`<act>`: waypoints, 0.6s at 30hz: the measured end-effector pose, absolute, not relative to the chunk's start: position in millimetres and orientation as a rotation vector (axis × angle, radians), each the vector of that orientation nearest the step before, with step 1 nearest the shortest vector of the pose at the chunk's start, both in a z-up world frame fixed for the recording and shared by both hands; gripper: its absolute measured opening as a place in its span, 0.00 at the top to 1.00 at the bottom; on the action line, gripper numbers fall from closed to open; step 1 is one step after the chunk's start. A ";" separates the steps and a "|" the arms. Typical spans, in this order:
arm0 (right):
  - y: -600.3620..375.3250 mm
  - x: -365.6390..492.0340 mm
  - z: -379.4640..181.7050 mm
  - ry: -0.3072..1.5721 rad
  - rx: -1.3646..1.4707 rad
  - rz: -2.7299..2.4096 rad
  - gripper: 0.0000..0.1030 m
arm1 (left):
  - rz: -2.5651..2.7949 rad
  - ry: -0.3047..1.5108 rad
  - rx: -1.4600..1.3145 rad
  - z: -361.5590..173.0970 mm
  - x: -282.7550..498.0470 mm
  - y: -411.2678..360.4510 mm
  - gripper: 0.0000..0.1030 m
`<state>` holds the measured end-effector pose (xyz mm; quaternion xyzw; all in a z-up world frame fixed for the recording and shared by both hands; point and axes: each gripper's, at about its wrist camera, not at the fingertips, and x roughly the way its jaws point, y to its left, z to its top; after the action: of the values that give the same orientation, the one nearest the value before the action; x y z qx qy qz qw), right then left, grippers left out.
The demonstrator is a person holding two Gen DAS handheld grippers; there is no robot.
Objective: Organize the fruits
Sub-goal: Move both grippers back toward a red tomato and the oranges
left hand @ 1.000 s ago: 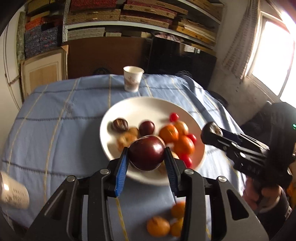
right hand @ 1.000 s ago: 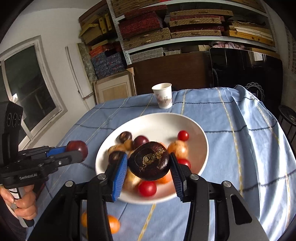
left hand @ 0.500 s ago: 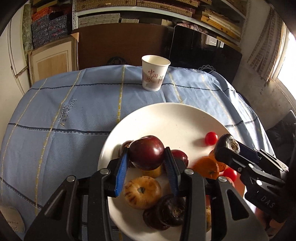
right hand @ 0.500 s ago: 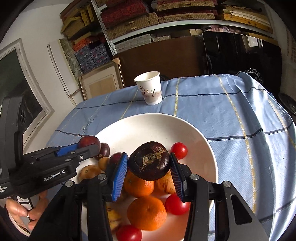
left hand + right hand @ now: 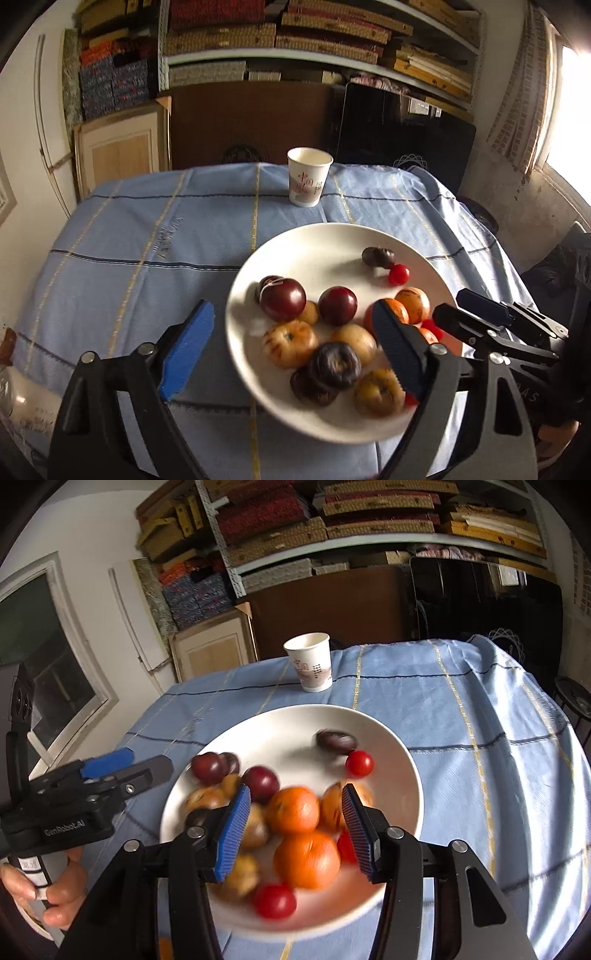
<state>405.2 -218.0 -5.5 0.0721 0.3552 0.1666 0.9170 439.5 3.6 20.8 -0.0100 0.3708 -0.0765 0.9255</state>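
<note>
A white plate (image 5: 236, 306) (image 5: 410, 775) on the blue cloth holds plums, oranges, cherry tomatoes and brownish fruits. My left gripper (image 5: 291, 345) hovers over the plate's near left rim. Its jaws are opening wide with nothing between them. A dark red plum (image 5: 282, 300) lies on the plate just beyond them. My right gripper (image 5: 295, 829) hangs above the oranges (image 5: 293, 809), jaws opening, gripping nothing. A dark purple fruit (image 5: 336, 741) (image 5: 377, 257) rests at the plate's far side beside a cherry tomato (image 5: 359, 763). Each gripper shows in the other's view: the right gripper (image 5: 476, 317), the left gripper (image 5: 122, 766).
A paper cup (image 5: 309, 181) (image 5: 312, 666) stands behind the plate near the table's far edge. Stacked shelves and a dark cabinet fill the wall beyond. A pale bottle (image 5: 18, 398) lies at the near left. A hand (image 5: 55, 897) holds the left gripper's handle.
Both grippers have opened and let go of their fruit. The red plum now lies on the plate's left part and the dark purple fruit at its far side.
</note>
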 end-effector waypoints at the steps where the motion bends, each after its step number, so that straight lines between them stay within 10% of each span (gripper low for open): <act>1: -218.6 396.4 -3.7 0.724 0.144 0.348 0.48 | -0.158 0.749 -0.015 23.8 426.5 4.0 0.16; 18: -215.9 287.8 -45.8 0.802 0.103 0.410 0.37 | -0.052 0.801 -0.066 -33.5 294.1 44.1 0.05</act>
<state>287.8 -215.9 -45.8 0.0500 0.3872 0.1981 0.8991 294.1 44.1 -33.5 -0.0321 0.3898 -0.0255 0.9200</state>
